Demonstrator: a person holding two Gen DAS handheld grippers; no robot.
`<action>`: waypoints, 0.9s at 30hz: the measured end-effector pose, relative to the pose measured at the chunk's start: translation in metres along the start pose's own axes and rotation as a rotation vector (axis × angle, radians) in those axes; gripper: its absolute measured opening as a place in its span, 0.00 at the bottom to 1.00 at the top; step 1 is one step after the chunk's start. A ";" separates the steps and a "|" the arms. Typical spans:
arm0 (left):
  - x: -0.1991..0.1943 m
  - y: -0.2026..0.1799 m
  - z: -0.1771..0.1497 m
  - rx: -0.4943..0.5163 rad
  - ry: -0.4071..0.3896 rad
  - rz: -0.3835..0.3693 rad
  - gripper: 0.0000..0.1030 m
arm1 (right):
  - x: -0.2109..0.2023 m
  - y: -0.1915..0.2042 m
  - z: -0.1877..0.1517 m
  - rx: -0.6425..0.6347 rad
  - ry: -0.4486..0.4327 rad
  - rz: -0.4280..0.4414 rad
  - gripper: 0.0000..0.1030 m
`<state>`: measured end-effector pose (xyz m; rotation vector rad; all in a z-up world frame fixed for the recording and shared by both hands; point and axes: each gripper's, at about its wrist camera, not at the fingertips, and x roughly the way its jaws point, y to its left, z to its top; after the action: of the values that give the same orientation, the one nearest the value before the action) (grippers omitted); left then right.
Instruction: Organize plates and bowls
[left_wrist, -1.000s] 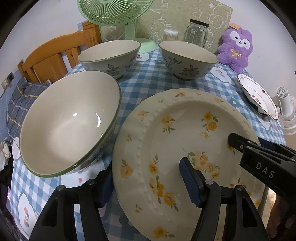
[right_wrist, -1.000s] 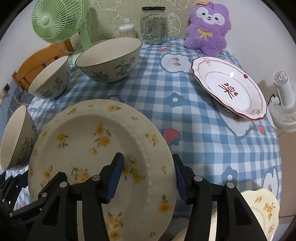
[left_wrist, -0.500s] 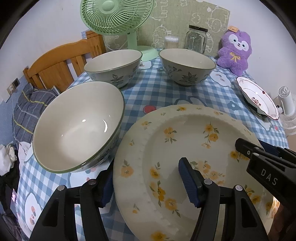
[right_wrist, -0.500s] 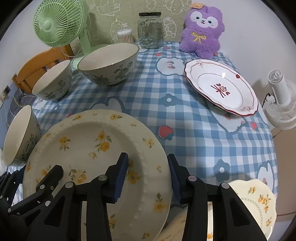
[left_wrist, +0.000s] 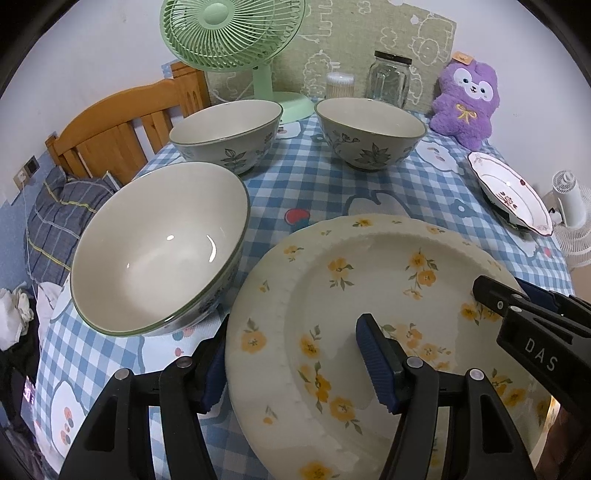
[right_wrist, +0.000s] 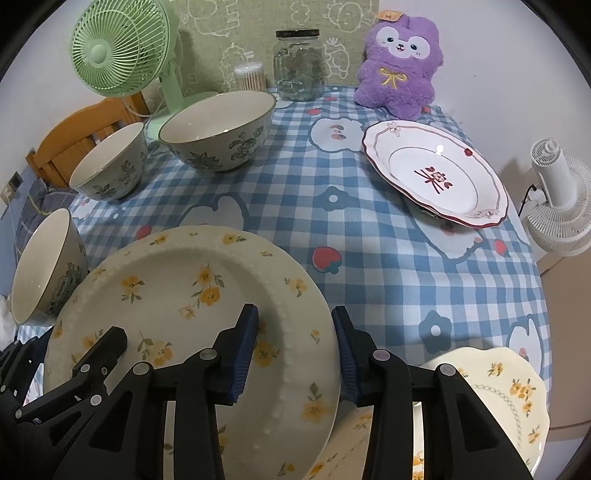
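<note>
Even, soft indoor light from above; sharp pictures, strong fisheye bending.

Small white glints sit inside the cream ceramic bowl with a green rim and on the white scalloped plate with a red border. The blue-and-white checked tablecloth carries only faint, diffuse shadows; the mint-green desk fan throws a soft one on the wall behind it. Both views curve hard towards black rounded corners. No motion blur shows; the pattern on the cream plate with yellow flowers reads crisply.
</note>
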<state>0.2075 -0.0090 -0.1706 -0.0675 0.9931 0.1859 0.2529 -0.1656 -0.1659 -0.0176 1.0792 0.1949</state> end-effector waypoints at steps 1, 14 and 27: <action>0.001 0.000 -0.001 0.000 0.003 0.001 0.64 | 0.000 0.000 -0.001 0.002 0.003 0.002 0.43; 0.012 0.012 -0.005 -0.026 0.048 -0.015 0.65 | 0.013 0.007 0.002 -0.041 0.084 0.064 0.47; 0.006 0.007 -0.010 0.032 0.084 -0.009 0.66 | 0.022 0.017 0.007 -0.116 0.102 0.055 0.58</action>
<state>0.2011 -0.0029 -0.1808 -0.0508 1.0786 0.1597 0.2666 -0.1452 -0.1801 -0.1031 1.1692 0.3093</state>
